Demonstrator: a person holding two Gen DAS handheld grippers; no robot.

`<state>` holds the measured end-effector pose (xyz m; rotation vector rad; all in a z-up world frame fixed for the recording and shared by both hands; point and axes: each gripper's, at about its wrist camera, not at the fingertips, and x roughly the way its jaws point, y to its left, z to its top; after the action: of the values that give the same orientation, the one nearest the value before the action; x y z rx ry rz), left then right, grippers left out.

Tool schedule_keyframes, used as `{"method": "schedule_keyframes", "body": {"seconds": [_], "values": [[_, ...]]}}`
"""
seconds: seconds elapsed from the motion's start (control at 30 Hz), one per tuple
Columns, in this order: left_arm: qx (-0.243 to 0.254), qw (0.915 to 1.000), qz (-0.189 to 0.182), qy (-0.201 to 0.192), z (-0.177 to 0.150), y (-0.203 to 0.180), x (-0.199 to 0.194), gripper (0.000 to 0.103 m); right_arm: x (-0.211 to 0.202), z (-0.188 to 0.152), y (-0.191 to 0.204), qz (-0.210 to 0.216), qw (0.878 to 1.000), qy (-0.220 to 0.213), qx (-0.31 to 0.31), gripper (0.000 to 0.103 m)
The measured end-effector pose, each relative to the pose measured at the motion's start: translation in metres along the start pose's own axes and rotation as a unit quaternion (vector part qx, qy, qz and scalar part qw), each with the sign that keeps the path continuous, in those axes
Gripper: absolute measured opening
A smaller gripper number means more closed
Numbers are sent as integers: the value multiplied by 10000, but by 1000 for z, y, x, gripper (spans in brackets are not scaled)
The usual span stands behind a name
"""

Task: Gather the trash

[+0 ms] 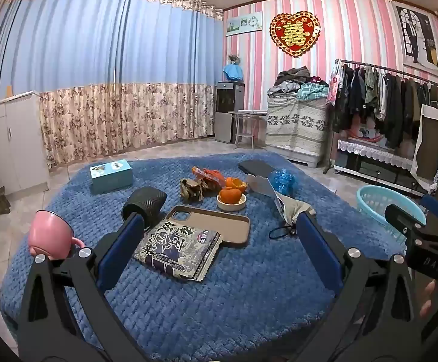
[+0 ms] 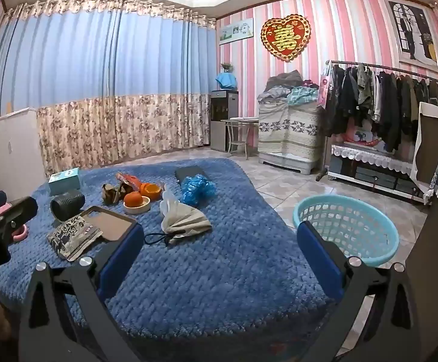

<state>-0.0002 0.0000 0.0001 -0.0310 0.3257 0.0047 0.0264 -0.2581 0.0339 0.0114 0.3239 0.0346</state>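
Observation:
A blue blanket (image 1: 188, 295) covers the table. On it lie a printed snack wrapper (image 1: 178, 249), crumpled brown and orange wrappers (image 1: 202, 182), orange peel (image 1: 236, 184), a crumpled blue plastic bag (image 1: 282, 181) and a folded grey fan (image 2: 185, 218). My left gripper (image 1: 219, 241) is open and empty, just above the snack wrapper. My right gripper (image 2: 219, 242) is open and empty over the blanket's right part, between the fan and a light blue basket (image 2: 347, 227) on the floor. The wrapper (image 2: 72, 235) and bag (image 2: 196, 188) also show in the right wrist view.
Also on the blanket: a pink cup (image 1: 51, 235), a black cylinder (image 1: 145, 205), a brown phone case (image 1: 219, 223), a bowl holding an orange (image 1: 231, 199), a teal box (image 1: 111, 175) and a black phone (image 1: 256, 167). A clothes rack (image 1: 399, 102) stands right.

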Motion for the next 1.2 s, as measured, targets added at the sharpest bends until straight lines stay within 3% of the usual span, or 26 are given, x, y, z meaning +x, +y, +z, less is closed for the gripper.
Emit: {"method": "schedule_keyframes", "body": {"seconds": [1.2], "values": [[25,10000,5,15,0,0,0,98,0,1,-9,-35,10000,31,-27,99]]}}
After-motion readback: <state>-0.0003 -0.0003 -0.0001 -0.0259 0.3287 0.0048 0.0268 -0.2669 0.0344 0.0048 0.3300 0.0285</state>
